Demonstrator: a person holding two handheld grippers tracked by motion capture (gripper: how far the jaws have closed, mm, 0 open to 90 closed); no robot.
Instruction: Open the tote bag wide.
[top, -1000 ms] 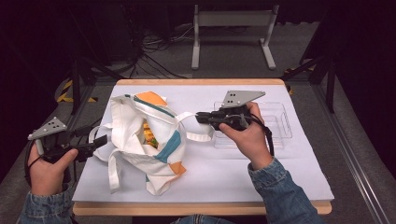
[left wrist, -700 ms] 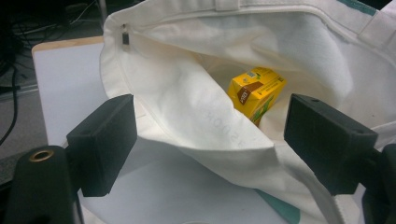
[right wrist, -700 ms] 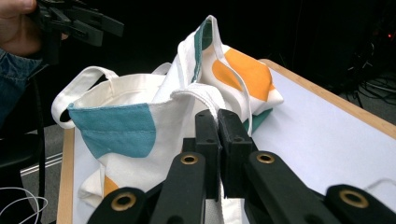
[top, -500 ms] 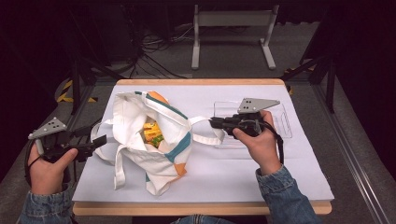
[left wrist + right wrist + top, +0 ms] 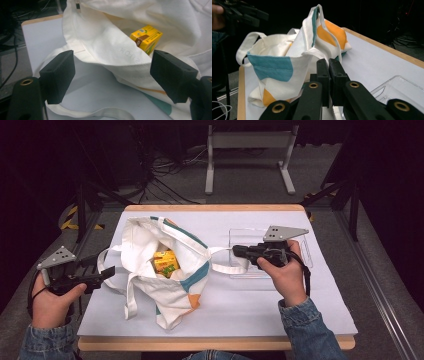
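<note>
From above I see the cloth tote bag (image 5: 167, 265) lying open on the white-covered counter (image 5: 260, 305), left of centre, with a yellow carton (image 5: 166, 261) sitting inside its mouth. My left tool (image 5: 102, 272) hangs at the counter's left edge, just beside the bag's near handle loop (image 5: 131, 292). In the left gripper view its jaws stand wide apart with nothing between them; the bag's cream rim (image 5: 117, 53) lies ahead of them, and the carton (image 5: 145, 38) shows beyond that rim, toward the right jaw. My right tool (image 5: 239, 251) sits right of the bag, over the near corner of a clear plastic tray (image 5: 305, 255). Its jaws are closed together on the bag's other strap (image 5: 225, 260), which runs from the bag's side to the tool. In the right gripper view the strap (image 5: 318, 53) meets the pressed jaws, with the bag's teal and orange patches (image 5: 274, 67) behind.

Faint mirrored letters show through the fabric, but I cannot read them, nor the carton's print.
</note>
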